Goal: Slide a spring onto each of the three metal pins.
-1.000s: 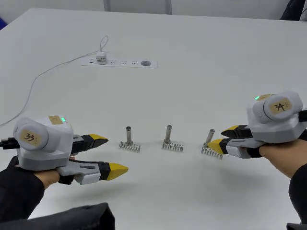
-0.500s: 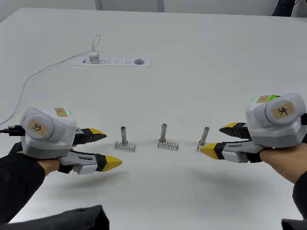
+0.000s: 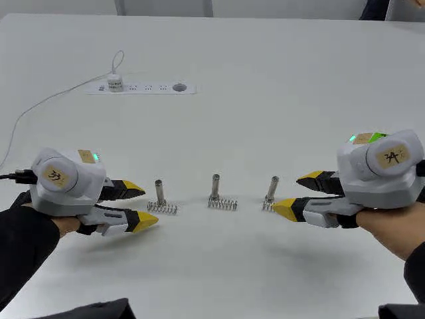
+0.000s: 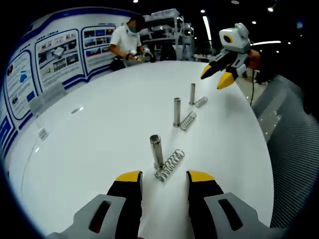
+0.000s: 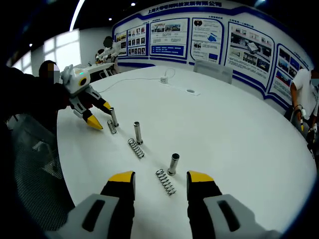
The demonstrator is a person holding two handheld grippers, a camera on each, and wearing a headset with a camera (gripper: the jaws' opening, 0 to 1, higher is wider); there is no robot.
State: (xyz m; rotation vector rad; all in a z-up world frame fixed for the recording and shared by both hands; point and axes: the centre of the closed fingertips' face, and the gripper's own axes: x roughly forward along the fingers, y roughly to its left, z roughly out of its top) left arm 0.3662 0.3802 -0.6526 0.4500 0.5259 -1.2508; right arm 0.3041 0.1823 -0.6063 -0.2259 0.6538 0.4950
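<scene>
A: Since no pin wears a spring yet, why do both grippers sit out at the sides?

B: Lined up to pick, I'd judge. Left of the middle pin [image 3: 216,186], the left gripper [image 3: 141,205], jaws apart and empty, faces the left pin [image 3: 159,191] and left spring [image 3: 163,208]. The middle spring [image 3: 222,204] lies at the middle pin's foot. To its right, the right gripper [image 3: 294,193], also spread and empty, faces the right pin [image 3: 272,188] and right spring [image 3: 267,207].

A: What do the gripper views add?

B: Pin tops that look hollow, and a person [image 4: 124,40] far beyond the middle pin.
</scene>
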